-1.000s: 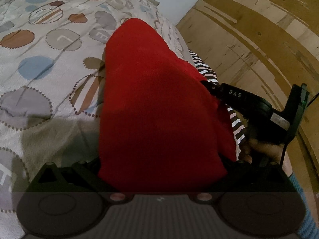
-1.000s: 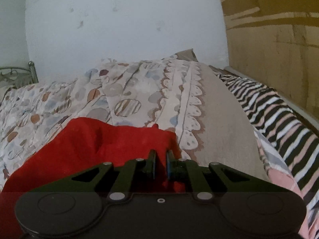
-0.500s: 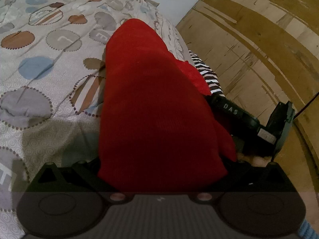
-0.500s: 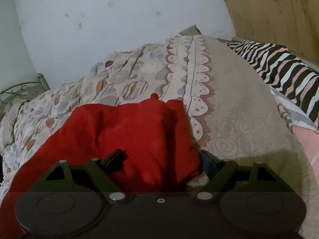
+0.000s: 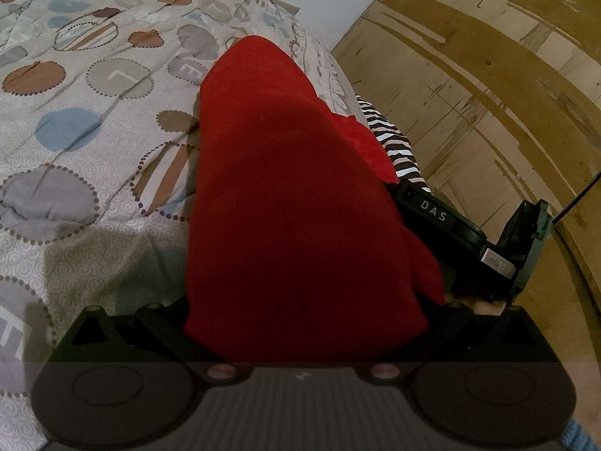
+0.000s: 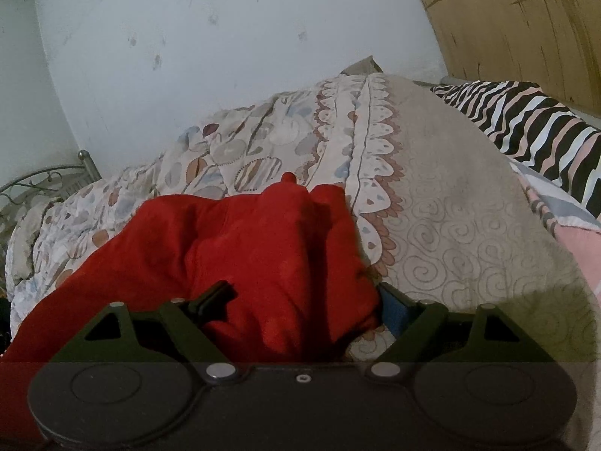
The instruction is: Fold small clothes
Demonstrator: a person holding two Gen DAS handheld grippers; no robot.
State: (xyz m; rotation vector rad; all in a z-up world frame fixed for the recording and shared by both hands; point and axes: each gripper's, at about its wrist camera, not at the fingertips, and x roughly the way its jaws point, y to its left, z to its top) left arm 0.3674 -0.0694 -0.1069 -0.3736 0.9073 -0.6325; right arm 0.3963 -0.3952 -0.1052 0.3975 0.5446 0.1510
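A red garment lies on the patterned bed cover and runs over my left gripper, hiding its fingertips; the linkages stand spread wide. In the right wrist view a bunched corner of the red garment lies loose between the wide-apart fingers of my right gripper, which is open. Its left finger rests on the cloth and its blue-padded right finger stands at the cloth's edge. The right gripper's black body shows beside the garment's right side in the left wrist view.
A zebra-striped cloth lies along the bed's right side next to a wooden wall panel. A white wall stands behind the bed, with a metal bed frame at the far left. A scalloped border crosses the cover.
My right gripper went from shut on the red corner to wide open and sank toward the bed; the corner now lies loose between its fingers. The left gripper stayed still.
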